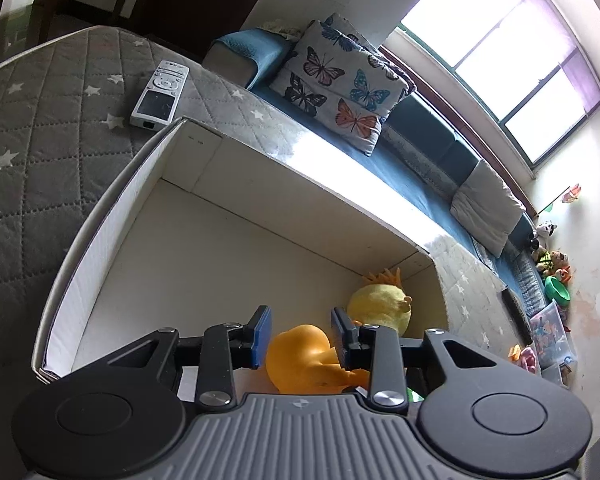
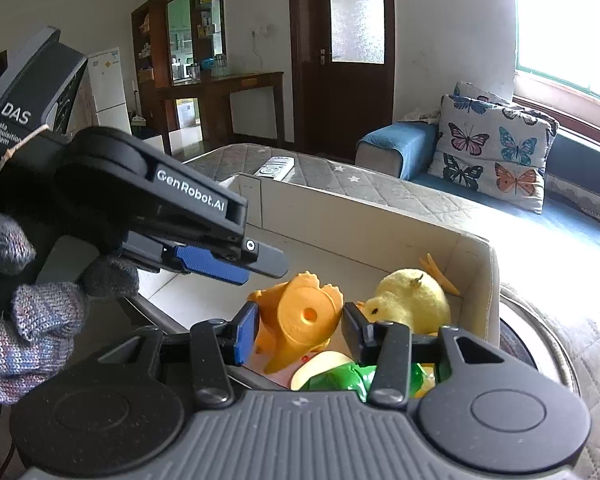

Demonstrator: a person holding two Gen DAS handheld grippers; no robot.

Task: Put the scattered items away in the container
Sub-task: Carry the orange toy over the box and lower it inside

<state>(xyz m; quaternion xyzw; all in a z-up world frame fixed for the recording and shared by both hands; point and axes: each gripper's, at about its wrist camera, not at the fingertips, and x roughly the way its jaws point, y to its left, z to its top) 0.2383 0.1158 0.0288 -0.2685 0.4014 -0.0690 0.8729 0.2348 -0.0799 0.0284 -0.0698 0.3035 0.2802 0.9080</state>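
The right gripper point(image 2: 299, 330) is clamped on the orange toy point(image 2: 300, 316), holding it over the cardboard box point(image 2: 476, 264), just beside the yellow plush chick point(image 2: 414, 298) lying in the box's corner. The left gripper point(image 1: 300, 336) hangs above the same toy, jaws apart and not pressing it. The remote point(image 1: 160, 94) lies outside the box, beyond its far wall, nearer the left gripper

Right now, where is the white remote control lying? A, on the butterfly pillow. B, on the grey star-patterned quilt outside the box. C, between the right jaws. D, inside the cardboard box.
B: the remote control lies flat on the grey star-patterned quilt, beyond the far corner of the cardboard box and apart from the butterfly pillow.
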